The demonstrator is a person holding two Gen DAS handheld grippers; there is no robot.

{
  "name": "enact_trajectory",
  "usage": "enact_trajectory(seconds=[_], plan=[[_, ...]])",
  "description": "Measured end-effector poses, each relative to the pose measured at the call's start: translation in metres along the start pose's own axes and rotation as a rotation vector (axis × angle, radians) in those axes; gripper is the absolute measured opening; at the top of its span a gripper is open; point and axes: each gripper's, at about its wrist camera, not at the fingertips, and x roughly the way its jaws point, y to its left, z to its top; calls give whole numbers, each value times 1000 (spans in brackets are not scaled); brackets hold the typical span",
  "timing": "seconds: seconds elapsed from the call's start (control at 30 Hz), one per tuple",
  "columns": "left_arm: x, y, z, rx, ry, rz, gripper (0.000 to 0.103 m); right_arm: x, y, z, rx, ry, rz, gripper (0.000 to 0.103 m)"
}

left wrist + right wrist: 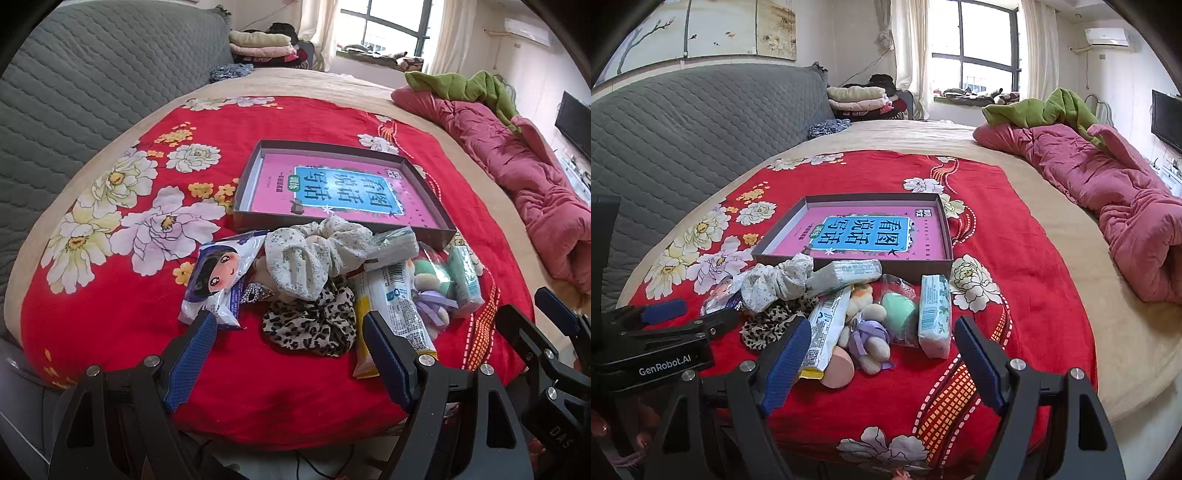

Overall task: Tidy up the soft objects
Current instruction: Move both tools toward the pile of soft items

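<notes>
A pile of soft items lies on the red floral blanket (110, 325) in front of a shallow dark box (243, 184) holding a pink book (343, 188). The pile has a white floral scrunchie (306, 258), a leopard scrunchie (310, 325), a cartoon wipes pack (218, 277), a long white packet (827, 325), a small plush toy (868, 332), a green sponge (899, 308), a pink sponge (838, 367) and a teal tissue pack (934, 317). My left gripper (288, 332) is open, just before the leopard scrunchie. My right gripper (882, 336) is open, around the plush toy's near side, empty.
The box also shows in the right wrist view (849, 258). A grey quilted headboard (74, 92) runs along the left. A pink quilt (1108, 192) with a green blanket (1052, 107) lies at the right. Folded clothes (860, 98) are stacked at the back.
</notes>
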Motion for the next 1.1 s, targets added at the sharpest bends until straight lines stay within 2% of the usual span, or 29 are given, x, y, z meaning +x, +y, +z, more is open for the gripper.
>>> enact_trajectory(seconds=[1.1], plan=[[0, 3, 0, -4, -7, -2, 82, -1, -3, 3, 5, -13, -2, 79]])
